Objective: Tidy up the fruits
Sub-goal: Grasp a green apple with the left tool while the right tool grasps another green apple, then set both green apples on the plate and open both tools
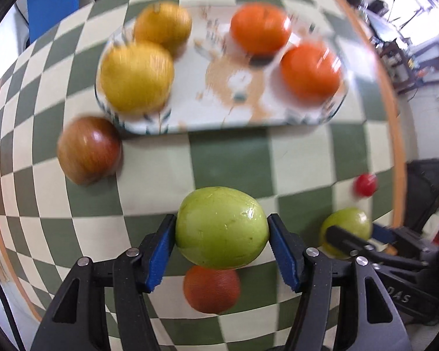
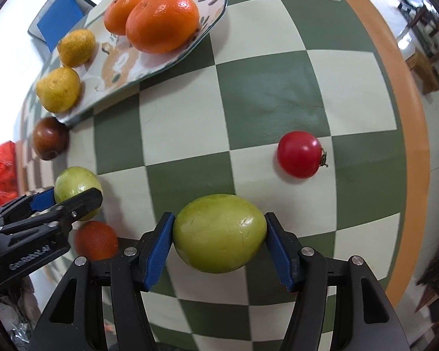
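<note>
Green, glossy round fruit (image 1: 221, 228) sits pinched between the blue pads of the left gripper (image 1: 221, 234); the right gripper (image 2: 219, 234) pinches a second green fruit (image 2: 218, 233) likewise. Only the right view shows a red tomato (image 2: 300, 154) sharply. Beyond, a patterned ceramic plate (image 2: 149, 64) on the checkered green tablecloth (image 2: 266, 93) holds two oranges (image 2: 162, 21) and two yellow fruits (image 2: 58, 89).
</note>
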`<action>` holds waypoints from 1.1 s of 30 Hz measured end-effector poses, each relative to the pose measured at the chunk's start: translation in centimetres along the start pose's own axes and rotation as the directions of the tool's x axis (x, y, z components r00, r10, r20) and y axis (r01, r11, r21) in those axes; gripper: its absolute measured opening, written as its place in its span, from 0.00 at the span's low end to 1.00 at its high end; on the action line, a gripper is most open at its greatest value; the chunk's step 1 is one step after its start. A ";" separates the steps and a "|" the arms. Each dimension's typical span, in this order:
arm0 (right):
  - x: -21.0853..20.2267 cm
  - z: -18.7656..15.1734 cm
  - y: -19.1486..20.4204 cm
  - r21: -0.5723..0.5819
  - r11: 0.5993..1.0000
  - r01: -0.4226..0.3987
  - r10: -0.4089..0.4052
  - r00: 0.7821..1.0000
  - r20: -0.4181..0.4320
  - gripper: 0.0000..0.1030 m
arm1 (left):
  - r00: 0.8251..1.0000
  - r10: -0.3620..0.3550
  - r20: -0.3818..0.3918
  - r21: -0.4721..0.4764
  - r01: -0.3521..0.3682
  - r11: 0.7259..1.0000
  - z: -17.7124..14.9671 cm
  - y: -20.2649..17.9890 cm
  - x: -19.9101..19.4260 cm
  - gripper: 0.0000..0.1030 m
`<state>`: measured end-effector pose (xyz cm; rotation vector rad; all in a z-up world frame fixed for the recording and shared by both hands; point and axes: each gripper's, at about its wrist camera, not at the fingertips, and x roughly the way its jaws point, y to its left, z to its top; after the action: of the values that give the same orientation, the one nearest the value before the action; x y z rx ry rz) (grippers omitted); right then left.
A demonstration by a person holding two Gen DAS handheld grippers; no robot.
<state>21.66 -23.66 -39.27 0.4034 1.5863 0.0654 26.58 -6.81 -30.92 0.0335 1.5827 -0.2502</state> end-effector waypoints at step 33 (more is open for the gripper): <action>-5.5 22.0 1.3 0.055 0.986 -0.156 0.150 0.983 0.102 0.86 | 0.999 -0.016 0.032 -0.234 0.023 0.972 11.6 2.4 -1.7 0.88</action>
<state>43.39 -28.57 -35.08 0.5692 1.4616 0.1122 38.50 -6.35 -29.65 -0.1690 1.5740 -0.0777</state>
